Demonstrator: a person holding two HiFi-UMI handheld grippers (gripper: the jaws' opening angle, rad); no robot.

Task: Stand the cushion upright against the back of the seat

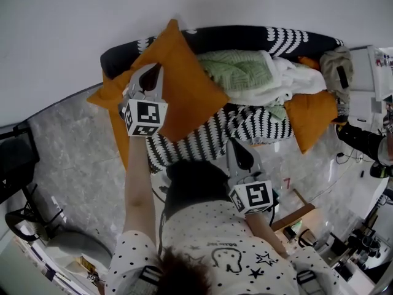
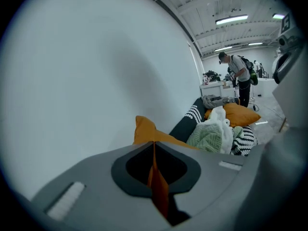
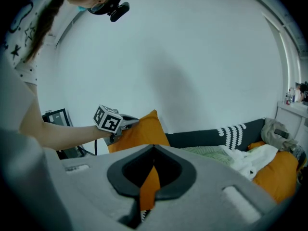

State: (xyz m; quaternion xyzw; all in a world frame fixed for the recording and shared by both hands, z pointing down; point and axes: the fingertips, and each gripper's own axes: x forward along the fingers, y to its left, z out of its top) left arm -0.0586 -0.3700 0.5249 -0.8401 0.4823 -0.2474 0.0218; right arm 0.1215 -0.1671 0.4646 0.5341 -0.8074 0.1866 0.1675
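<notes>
head view: the left gripper [image 1: 153, 72] is closed on the upper left edge of the orange cushion [image 1: 184, 85]. the cushion hangs corner-up at the left end of the dark sofa [image 1: 245, 39], its top corner in front of the wall [image 1: 73, 29] and its lower corner over the striped cushion [image 1: 215, 137]. to its right lie a green knitted blanket [image 1: 239, 69], a white blanket [image 1: 291, 75] and a second orange cushion [image 1: 313, 118]. the right gripper [image 1: 236, 147] is low, near the person's lap, apart from the orange cushion.

left gripper view: the jaws are pressed together on a fold of orange fabric, which fills the slit between them; the cushion's corner [image 2: 144, 131] rises just beyond the tips. a person [image 2: 238, 73] stands far behind the sofa.

right gripper view: the jaw tips meet. only a narrow slit remains below them, through which orange and some black-and-white stripes show. beyond, the left gripper [image 3: 132, 122] clamps the cushion's [image 3: 147, 131] edge, with the cushion upright and tilted before the wall.
</notes>
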